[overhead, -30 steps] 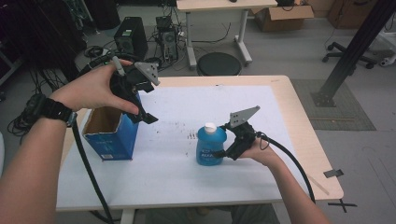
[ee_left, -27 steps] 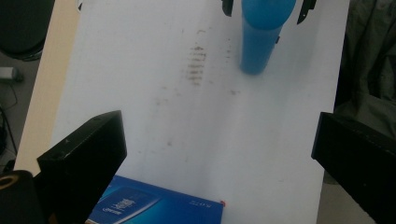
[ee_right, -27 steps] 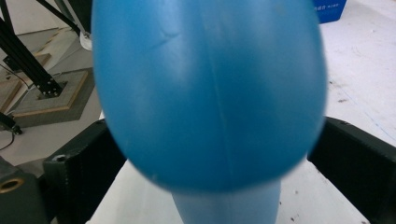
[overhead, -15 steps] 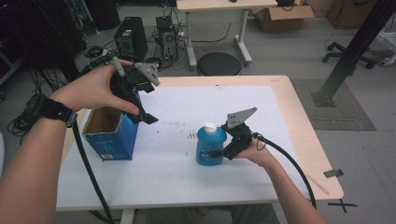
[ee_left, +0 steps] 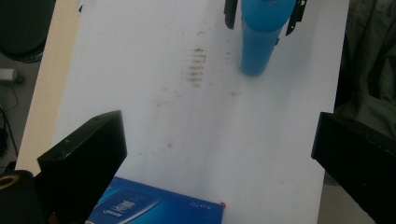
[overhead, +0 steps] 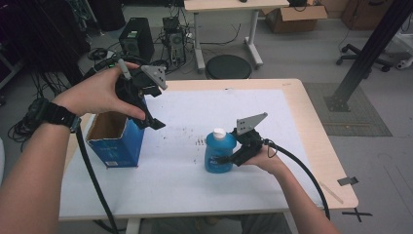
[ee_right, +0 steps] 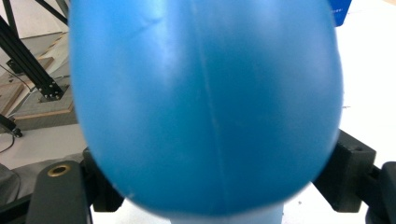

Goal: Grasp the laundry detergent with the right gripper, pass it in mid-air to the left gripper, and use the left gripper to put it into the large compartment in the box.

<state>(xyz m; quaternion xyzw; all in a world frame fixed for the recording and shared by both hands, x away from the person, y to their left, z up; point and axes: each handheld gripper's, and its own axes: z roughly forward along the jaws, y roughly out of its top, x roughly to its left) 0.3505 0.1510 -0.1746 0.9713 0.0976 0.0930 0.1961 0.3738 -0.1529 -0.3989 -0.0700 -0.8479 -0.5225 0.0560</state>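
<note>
While the white mat (overhead: 195, 117) looks unchanged since a second ago | blue box (overhead: 116, 139) open-topped, left of bottle | blue bottle (overhead: 219, 152) upright, mid-mat | right gripper (overhead: 233, 157) stays clamped on bottle, likely pre-lift | left gripper (overhead: 146, 114) above box, jaws apart.

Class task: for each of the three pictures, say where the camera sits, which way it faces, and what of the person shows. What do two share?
High view: above the table's near side, facing forward and down; both forearms, left gripper, right gripper.
Left gripper view: rides the raised left gripper, looking down between open jaws at the white table sheet.
Right gripper view: rides the right gripper, jaws against the blue plastic bottle.
Shared: the bottle, and the blue cardboard box.
</note>
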